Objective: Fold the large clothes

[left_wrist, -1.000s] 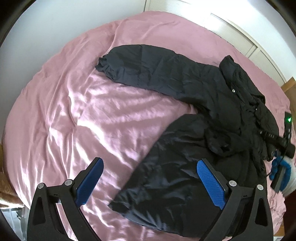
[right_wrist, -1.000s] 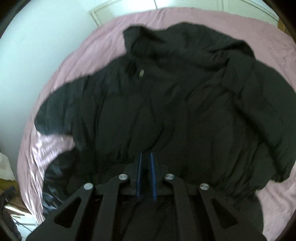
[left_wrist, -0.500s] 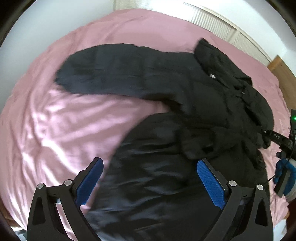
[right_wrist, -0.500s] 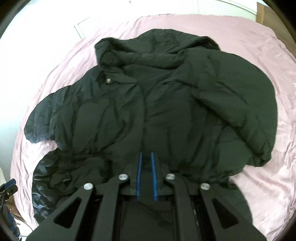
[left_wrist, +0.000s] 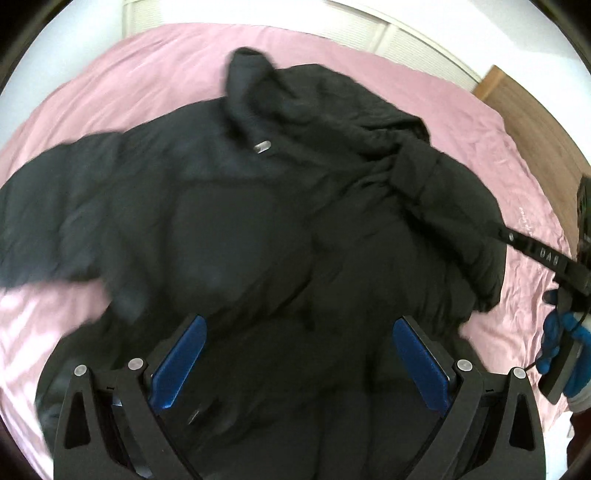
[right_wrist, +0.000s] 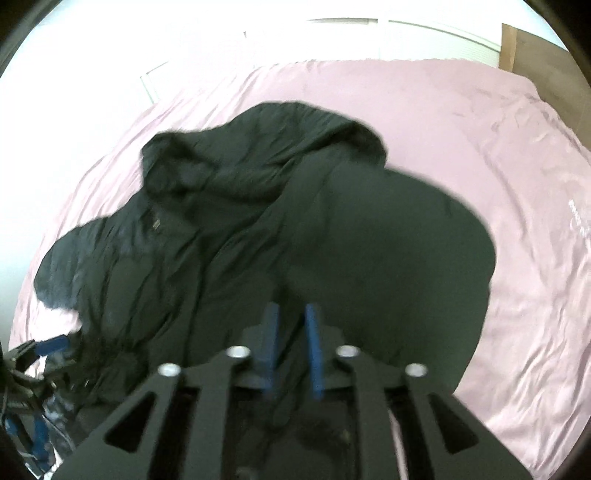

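A large black puffer jacket (left_wrist: pixel 280 206) lies spread on a pink bed (left_wrist: pixel 491 140), collar at the far side, one sleeve out to the left. My left gripper (left_wrist: pixel 299 336) is open, its blue pads low over the jacket's lower front panel, holding nothing. My right gripper (right_wrist: pixel 291 321) is shut on the jacket's hem and lifts the fabric (right_wrist: pixel 369 251) into a raised bulge. In the left wrist view the right gripper (left_wrist: pixel 532 251) pinches the jacket's right edge at the far right.
The pink sheet (right_wrist: pixel 498 147) is bare to the right of and beyond the jacket. White wall panels (left_wrist: pixel 406 29) stand behind the bed. A wooden headboard (left_wrist: pixel 532 110) sits at the right. A blue-gloved hand (left_wrist: pixel 565 343) holds the right gripper.
My left gripper moved right and forward, from over the bare sheet to over the jacket. My right gripper pulled the held hem up and leftward, bunching the jacket's right side.
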The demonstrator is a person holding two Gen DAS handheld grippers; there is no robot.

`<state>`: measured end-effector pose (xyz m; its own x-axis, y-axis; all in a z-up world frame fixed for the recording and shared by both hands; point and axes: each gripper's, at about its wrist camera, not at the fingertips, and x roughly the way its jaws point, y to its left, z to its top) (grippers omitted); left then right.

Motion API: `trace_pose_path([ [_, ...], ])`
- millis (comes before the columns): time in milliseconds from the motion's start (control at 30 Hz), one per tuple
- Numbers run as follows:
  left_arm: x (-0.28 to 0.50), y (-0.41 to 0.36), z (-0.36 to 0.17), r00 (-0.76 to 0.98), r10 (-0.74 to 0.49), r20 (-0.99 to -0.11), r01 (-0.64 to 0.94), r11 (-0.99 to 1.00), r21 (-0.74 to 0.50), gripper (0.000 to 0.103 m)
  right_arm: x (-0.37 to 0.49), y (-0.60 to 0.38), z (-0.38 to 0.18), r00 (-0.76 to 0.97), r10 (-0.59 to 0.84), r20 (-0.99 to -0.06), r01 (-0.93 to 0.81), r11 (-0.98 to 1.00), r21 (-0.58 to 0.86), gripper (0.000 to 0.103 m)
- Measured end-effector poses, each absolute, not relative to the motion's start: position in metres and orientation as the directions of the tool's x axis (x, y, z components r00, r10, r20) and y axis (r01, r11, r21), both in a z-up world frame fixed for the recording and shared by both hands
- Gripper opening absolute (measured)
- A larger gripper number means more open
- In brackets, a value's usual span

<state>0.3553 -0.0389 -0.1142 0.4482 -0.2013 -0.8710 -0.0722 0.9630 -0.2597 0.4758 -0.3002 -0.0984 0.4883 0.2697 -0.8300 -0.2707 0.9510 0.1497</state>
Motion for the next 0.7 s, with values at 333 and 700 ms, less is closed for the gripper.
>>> trace_pose_path([
  [333, 0.482, -0.106, -0.119, 0.489, -0.300, -0.819, 0.072, 0.950, -0.304, 0.100, 0.560, -0.333, -0.092, 0.576, 0.285, -0.766, -0.213, 0.957, 0.196, 0.040],
  [700, 0.576, -0.155, -0.156, 0.410, -0.412, -0.813, 0.140, 0.910, -0.390, 0.100, 0.567, -0.370, -0.118, 0.573, 0.251, -0.780, -0.168, 0.968, 0.188, 0.045],
])
